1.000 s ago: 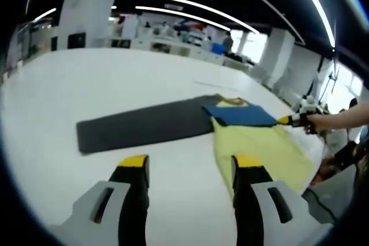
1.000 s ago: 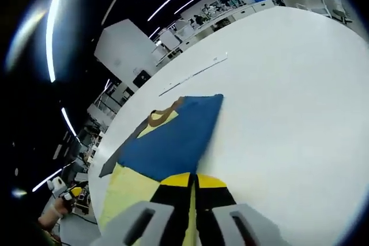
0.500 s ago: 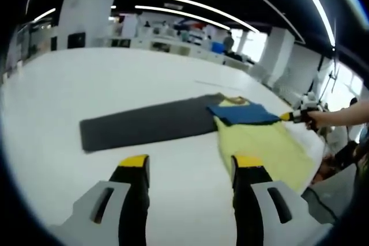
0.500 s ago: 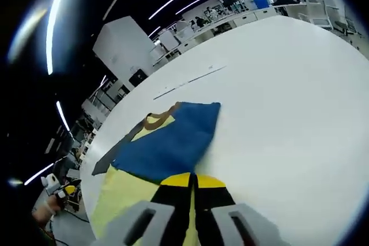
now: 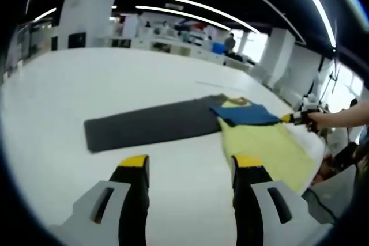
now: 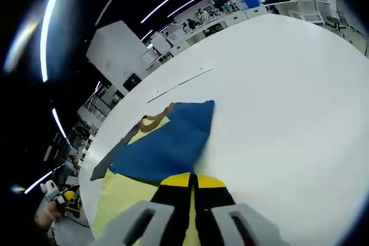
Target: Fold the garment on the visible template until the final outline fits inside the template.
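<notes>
Right tongs [image 6: 193,181] (pinched) grip garment [image 6: 167,145].

The long dark grey rectangular template mat [image 5: 153,125] lies flat on the wide white table [image 5: 86,79]; the yellow-and-blue cloth garment [image 5: 259,136] lies at the mat's right end in the left gripper view, its collar end overlapping the mat, its remainder on the table toward the mat's near-right.

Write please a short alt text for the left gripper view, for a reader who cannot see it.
A yellow garment with a blue part lies on a white table, its top end overlapping a dark grey template. The right gripper, held by a hand, is at the garment's far edge; the left gripper hangs open over bare table.
</notes>
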The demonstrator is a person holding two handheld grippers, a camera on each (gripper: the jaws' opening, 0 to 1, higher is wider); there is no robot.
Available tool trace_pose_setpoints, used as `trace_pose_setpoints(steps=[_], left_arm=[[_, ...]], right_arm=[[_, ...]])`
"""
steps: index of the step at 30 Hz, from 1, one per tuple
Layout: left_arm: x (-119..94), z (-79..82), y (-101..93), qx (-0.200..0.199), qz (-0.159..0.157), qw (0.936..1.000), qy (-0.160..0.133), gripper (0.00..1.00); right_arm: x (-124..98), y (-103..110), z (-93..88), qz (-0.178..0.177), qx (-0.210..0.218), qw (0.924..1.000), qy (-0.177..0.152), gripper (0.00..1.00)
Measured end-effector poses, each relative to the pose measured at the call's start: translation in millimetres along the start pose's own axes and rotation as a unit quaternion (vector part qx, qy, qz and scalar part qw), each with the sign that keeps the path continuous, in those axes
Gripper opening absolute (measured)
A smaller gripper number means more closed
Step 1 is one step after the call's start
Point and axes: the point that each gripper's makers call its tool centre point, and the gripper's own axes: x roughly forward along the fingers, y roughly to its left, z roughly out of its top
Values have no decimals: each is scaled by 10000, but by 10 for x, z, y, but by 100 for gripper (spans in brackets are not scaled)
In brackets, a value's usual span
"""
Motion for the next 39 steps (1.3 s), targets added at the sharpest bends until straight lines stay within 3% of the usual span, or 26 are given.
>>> trace_pose_setpoints(steps=[3,5,11,15,19,27,28,33,39], left_arm=[[3,4,-3,-2,-11,10000,-3,53],[8,13,-5,1,-17,10000,-14,53],[12,32,-9,-45,-40,10000,-49,54],[18,76,2,-59,-73,9999,-81,54],[37,121,12,-43,-138,9999,-88,55],[59,216,88,80,-246,9997,-27,55],[60,224,103,100,-243,9997,-17,55],[75,250,190,131,-245,9996,17,55],[89,234,219,164,-253,9995,122,55]], right_arm=[[-6,34,1,119,-249,9996,-5,0],[-9,32,19,125,-916,9957,-43,3],[-42,111,35,314,-1066,9937,-112,28],[-84,199,60,456,-1322,9900,-192,53],[-135,249,48,563,-1639,9847,-181,66],[-303,372,-99,770,-2469,9660,25,100],[-324,388,-114,828,-2623,9614,41,100],[-425,412,-214,861,-2869,9539,193,100],[-491,405,-194,844,-2706,9589,100,100]])
